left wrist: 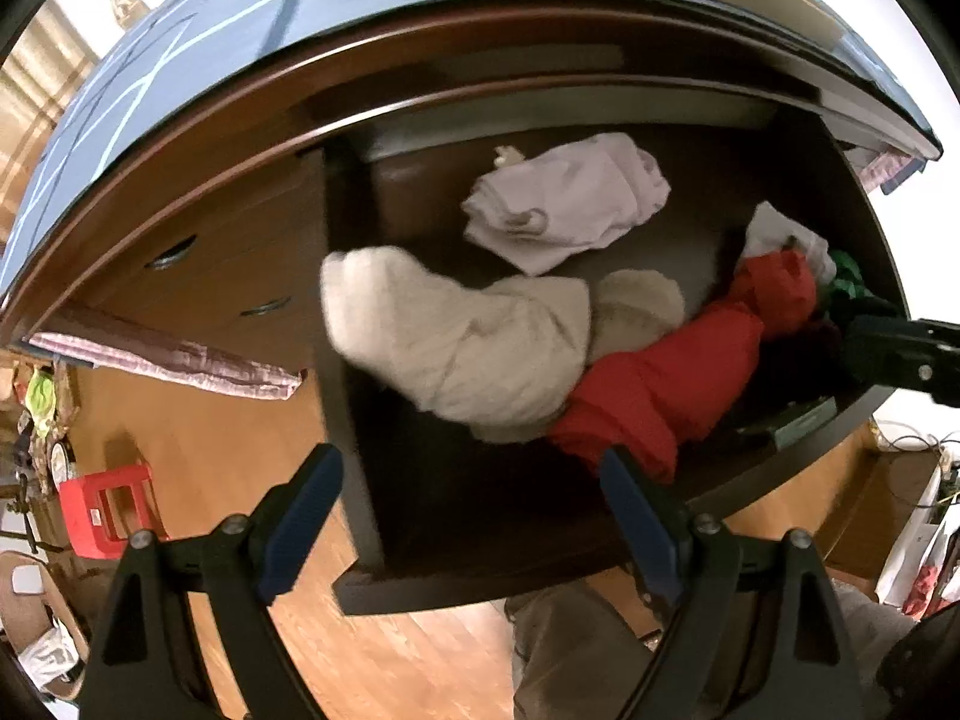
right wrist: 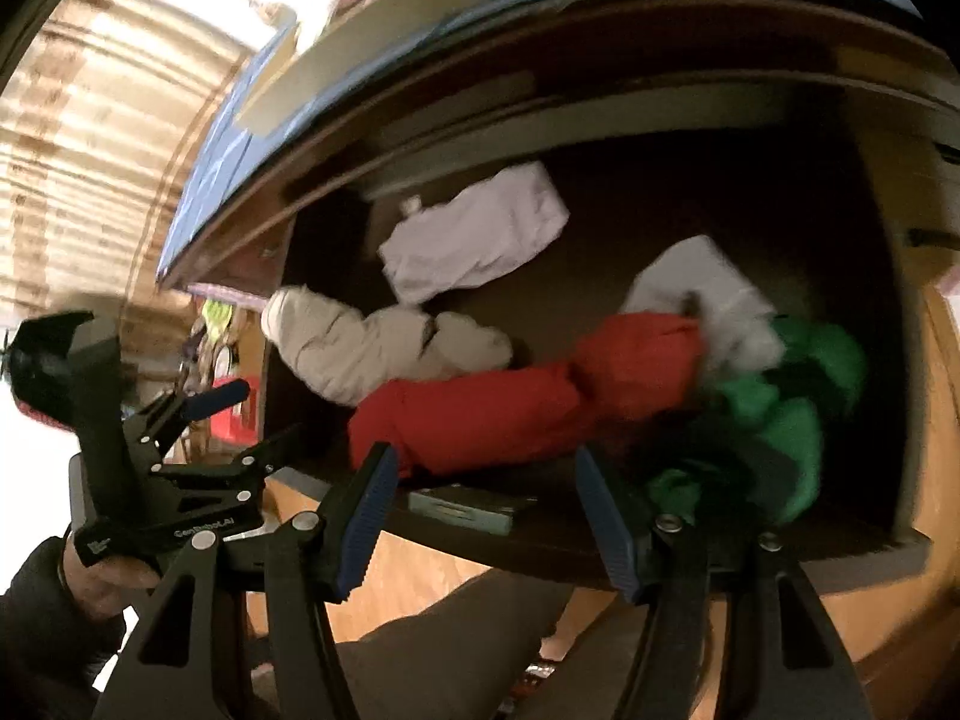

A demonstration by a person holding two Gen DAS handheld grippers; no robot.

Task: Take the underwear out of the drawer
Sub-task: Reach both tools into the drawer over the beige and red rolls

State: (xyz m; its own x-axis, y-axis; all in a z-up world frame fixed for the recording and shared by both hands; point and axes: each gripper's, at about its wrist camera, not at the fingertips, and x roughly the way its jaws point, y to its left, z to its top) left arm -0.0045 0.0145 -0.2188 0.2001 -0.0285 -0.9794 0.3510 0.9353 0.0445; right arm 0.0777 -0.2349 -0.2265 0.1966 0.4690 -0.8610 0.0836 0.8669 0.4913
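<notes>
Your open left tool (left wrist: pixel 471 495) and open right tool (right wrist: pixel 486 501) are hovering empty; the rolled red cloth underwear (right wrist: pixel 510 399) is lying at twelve o'clock in the dark wooden drawer (right wrist: pixel 660 546). The left tool's label is reading "GenRobot.AI".

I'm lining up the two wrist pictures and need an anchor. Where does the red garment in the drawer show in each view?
Left wrist view: the red garment lies right of centre, running from the lower middle up toward the right, above the right blue pad.
Right wrist view: the red garment stretches across the middle, above the open jaws.
Shared landmark: the cream bundle lies against its left end in both.
</notes>
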